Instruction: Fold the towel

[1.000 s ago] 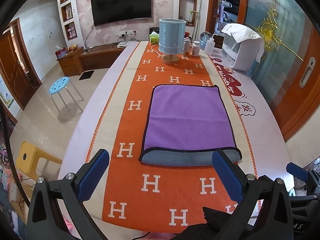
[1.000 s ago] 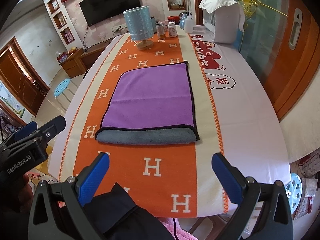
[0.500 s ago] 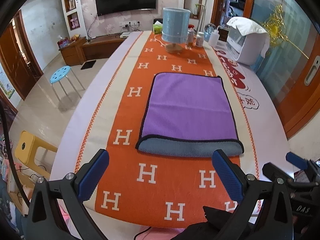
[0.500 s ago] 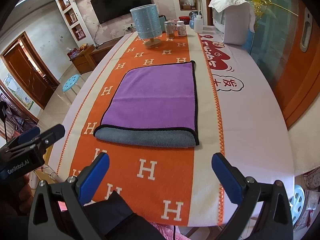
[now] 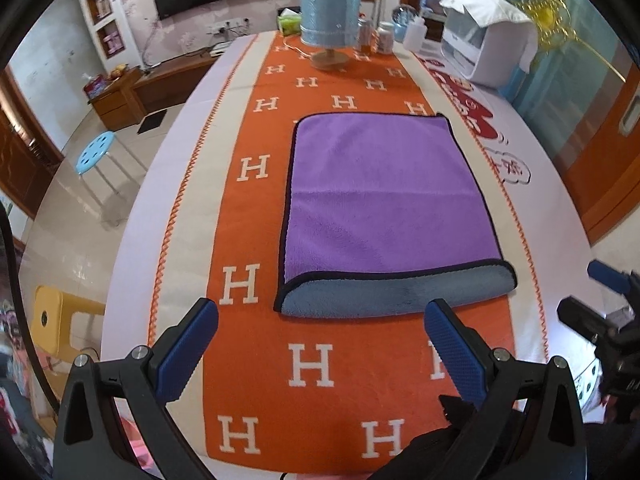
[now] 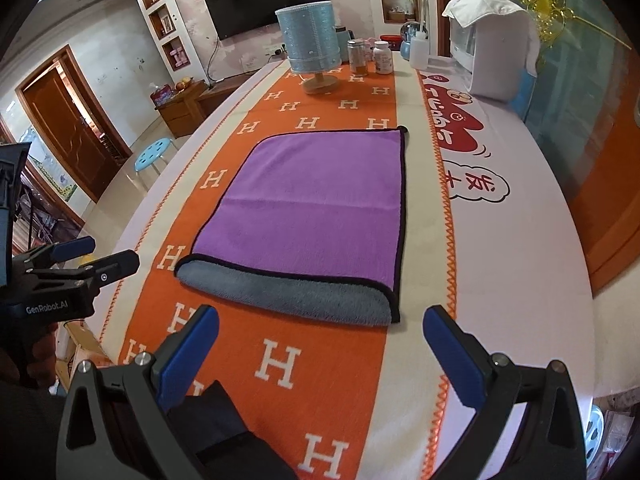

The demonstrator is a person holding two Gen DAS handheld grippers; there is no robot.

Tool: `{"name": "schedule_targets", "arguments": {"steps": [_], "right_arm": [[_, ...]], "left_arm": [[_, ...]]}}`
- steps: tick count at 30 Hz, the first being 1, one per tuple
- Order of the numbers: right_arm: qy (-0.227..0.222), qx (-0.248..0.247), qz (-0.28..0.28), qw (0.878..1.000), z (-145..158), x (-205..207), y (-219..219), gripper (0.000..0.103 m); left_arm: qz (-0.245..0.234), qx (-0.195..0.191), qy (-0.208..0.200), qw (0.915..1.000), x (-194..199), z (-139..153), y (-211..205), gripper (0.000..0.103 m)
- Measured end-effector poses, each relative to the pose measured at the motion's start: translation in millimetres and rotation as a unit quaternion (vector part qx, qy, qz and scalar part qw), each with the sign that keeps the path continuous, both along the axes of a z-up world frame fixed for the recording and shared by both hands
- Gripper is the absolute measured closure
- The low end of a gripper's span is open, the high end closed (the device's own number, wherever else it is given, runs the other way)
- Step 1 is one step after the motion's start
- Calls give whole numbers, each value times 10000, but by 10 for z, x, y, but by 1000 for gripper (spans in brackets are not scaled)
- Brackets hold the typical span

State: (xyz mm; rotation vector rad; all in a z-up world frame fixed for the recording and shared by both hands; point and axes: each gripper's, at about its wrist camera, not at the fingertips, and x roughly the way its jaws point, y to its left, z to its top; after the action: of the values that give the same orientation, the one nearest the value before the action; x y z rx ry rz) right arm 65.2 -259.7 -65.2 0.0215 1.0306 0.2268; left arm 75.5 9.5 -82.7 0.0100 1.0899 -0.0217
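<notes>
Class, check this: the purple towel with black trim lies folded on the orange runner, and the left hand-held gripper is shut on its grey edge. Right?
Not quite. The left wrist view shows the left hand-held gripper open, short of the purple towel with black trim. The towel does lie folded on the orange runner.

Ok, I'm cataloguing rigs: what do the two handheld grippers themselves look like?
Both match: the left gripper and right gripper have black angular frames with silver bolts and blue textured finger pads. White "GenRobot.AI" lettering marks the left gripper's body. A dark sleeve shows below.
</notes>
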Motion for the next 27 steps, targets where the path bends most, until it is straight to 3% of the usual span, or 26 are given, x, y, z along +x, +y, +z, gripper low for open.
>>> {"name": "schedule_targets", "arguments": {"steps": [15, 27], "right_arm": [[-49, 10, 70, 10000, -470, 288, -160, 9], [198, -68, 235, 9995, -901, 359, -198, 21]], "left_arm": [[-563, -61, 125, 9983, 416, -479, 141, 1], [-554, -493, 647, 9951, 696, -979, 307, 1]]}}
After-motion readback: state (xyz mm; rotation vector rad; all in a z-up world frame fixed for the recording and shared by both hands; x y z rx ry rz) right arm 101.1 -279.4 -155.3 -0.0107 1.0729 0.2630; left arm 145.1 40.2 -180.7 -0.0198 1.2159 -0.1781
